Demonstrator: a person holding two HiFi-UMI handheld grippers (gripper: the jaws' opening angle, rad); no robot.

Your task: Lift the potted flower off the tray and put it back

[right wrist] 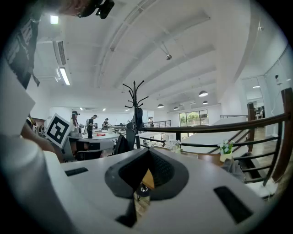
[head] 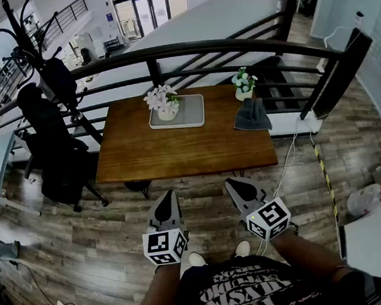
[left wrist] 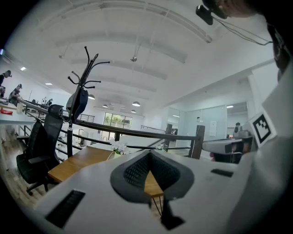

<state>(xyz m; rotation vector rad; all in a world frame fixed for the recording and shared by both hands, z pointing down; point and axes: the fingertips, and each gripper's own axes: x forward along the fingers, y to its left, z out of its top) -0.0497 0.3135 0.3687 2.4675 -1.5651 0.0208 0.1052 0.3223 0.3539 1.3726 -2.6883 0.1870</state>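
The potted flower [head: 163,102], pale pink blooms in a white pot, stands on the left part of a grey tray [head: 193,113] at the far side of the wooden table [head: 183,149]. Both grippers hang short of the table's near edge, well away from the pot. My left gripper [head: 169,197] is shut with nothing in it, and my right gripper [head: 233,184] is shut and empty too. In the left gripper view the flower [left wrist: 120,147] shows just above the closed jaw tips [left wrist: 150,153]. The right gripper view has the flower [right wrist: 174,145] beyond its closed tips [right wrist: 149,151].
A second small pot with white flowers [head: 244,85] and a grey cloth [head: 252,116] sit at the table's far right. A dark railing [head: 233,46] runs behind the table. A black office chair [head: 55,156] and a coat stand [head: 30,43] are to the left.
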